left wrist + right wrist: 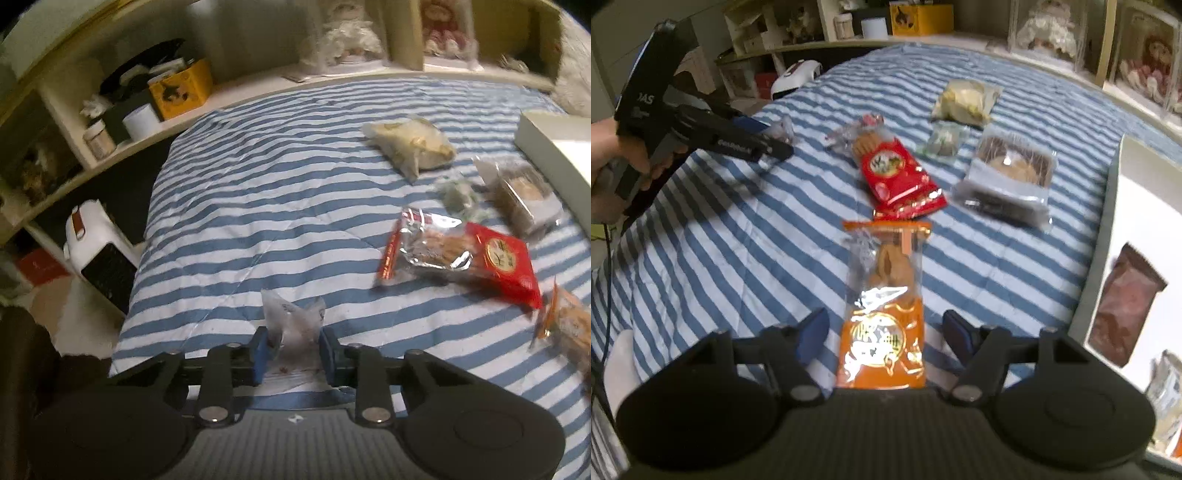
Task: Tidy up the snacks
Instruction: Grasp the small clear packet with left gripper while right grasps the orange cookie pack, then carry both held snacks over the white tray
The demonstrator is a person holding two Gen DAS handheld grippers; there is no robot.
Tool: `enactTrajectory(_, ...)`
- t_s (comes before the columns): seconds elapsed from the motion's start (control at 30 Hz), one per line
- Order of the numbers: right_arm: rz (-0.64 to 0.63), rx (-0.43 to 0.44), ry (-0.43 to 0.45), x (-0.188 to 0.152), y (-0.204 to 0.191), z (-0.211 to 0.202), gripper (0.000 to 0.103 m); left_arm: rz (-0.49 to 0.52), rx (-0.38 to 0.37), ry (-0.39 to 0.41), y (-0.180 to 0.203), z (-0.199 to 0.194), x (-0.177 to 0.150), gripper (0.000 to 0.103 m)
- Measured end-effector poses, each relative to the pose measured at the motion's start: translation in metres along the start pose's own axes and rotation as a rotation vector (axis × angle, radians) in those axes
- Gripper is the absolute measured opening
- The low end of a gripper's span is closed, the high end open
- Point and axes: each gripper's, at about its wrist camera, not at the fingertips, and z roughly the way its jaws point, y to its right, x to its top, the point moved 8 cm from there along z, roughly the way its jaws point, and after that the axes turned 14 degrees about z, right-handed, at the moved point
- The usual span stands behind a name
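Jaws of the left gripper [293,349] pinch a small clear wrapper [293,319], contents perhaps a candy. The right gripper [884,338] stands open, straddling without touching an orange biscuit packet [882,306] on the blue-striped bedspread [738,236]. Shelves [122,122] line the room; a white box [1137,206] is cut off at the edge.

The left gripper [293,349] points steeply down, its blue fingers [260,354] pinched together on a small clear packet [293,321]. A bare hand [613,162] grips its dark handle, wrist at the frame's left edge. The right gripper [882,336] also tilts down, its fingers [812,334] spread apart, either side of an orange snack pack [882,314] without touching it
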Motion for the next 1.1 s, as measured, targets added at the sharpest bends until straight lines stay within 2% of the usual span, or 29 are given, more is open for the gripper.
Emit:
enactTrajectory(0.1,0.017,0.009,-0.013,0.003,0.001,0.006,0.052,-0.034,-0.006,0.000,-0.003,0.000,0.000,0.032)
enactTrajectory(0.13,0.021,0.013,-0.011,-0.002,-0.003,0.004,0.050,-0.030,-0.004,0.000,-0.002,0.000,0.000,0.032)
enactTrajectory(0.3,0.017,0.012,0.006,-0.004,-0.004,0.001,0.048,-0.052,0.005,0.006,-0.004,-0.007,0.001,0.031)
enactTrajectory(0.43,0.032,0.031,0.034,0.000,-0.003,-0.009,0.046,-0.099,0.011,0.049,-0.009,-0.022,0.006,0.031)
enactTrajectory(0.67,0.065,0.055,0.158,0.018,0.001,-0.044,0.046,-0.205,-0.014,0.165,-0.006,-0.053,0.026,0.031)
enactTrajectory(0.83,0.103,0.058,0.235,0.033,0.011,-0.064,0.045,-0.217,-0.050,0.215,0.007,-0.068,0.037,0.031)
enactTrajectory(0.9,0.103,0.052,0.228,0.032,0.013,-0.065,0.045,-0.210,-0.065,0.219,0.013,-0.070,0.039,0.031)
enactTrajectory(1.1,0.071,0.000,0.050,0.005,0.012,-0.031,0.048,-0.210,-0.090,0.203,0.023,-0.068,0.037,0.031)
